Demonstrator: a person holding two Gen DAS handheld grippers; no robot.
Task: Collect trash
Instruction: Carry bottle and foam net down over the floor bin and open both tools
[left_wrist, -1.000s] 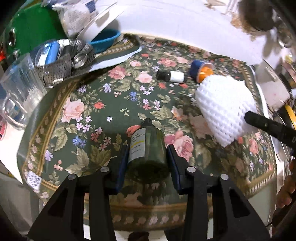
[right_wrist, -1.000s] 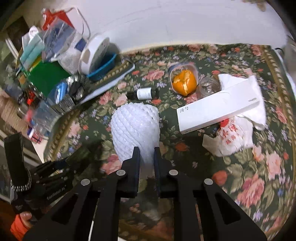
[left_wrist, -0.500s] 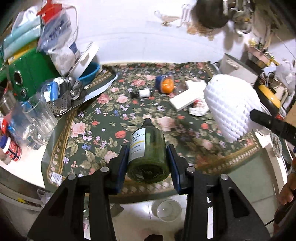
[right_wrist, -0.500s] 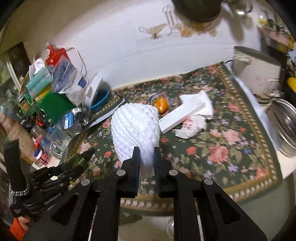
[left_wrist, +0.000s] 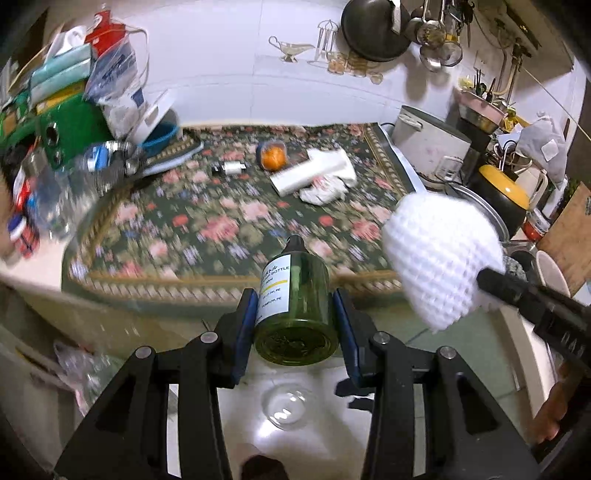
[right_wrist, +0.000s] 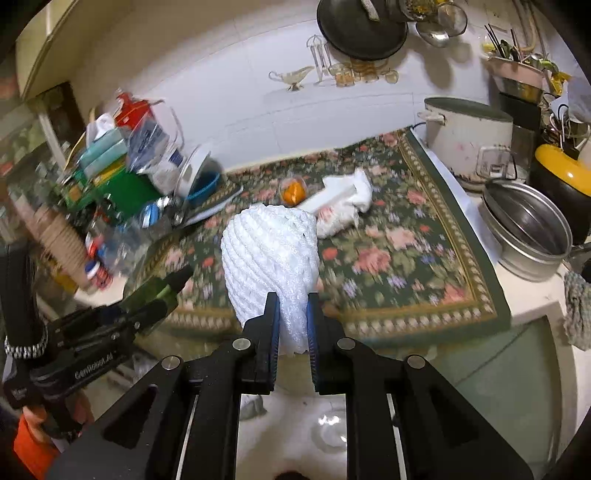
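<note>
White tiled wall (left_wrist: 229, 74) backs a counter covered by a floral cloth (left_wrist: 229, 229), which serves as the reference point below.

Left gripper (left_wrist: 295, 314): jaws clamped on a green bottle (left_wrist: 295, 295), label side up, neck pointing toward the cloth. The bottle is held in the air off the cloth's near edge, above the floor. Seen from the right wrist, the same bottle (right_wrist: 155, 291) appears only as a dark green sliver at that view's left.

Right gripper (right_wrist: 291, 325): jaws nearly together, pinching the lower end of a white foam net sleeve (right_wrist: 273, 266), which stands up in front of the cloth's near edge. The left wrist view shows that sleeve (left_wrist: 439, 258) from the side, off the cloth's right end, beside one black finger (left_wrist: 517, 291).

Remaining on the cloth, toward its far side: an orange piece in a clear cup (left_wrist: 273, 157), a white box (left_wrist: 306, 173) lying across crumpled white paper (left_wrist: 325, 188), and a small dark vial (left_wrist: 229, 168), visible only in the left wrist view; the sleeve hides it in the other.

Only the right wrist view shows a steel basin (right_wrist: 528, 232) right of the cloth. On the floor below sits a clear round item (left_wrist: 288, 408), possibly a lid or bowl; blur prevents confirmation.
</note>
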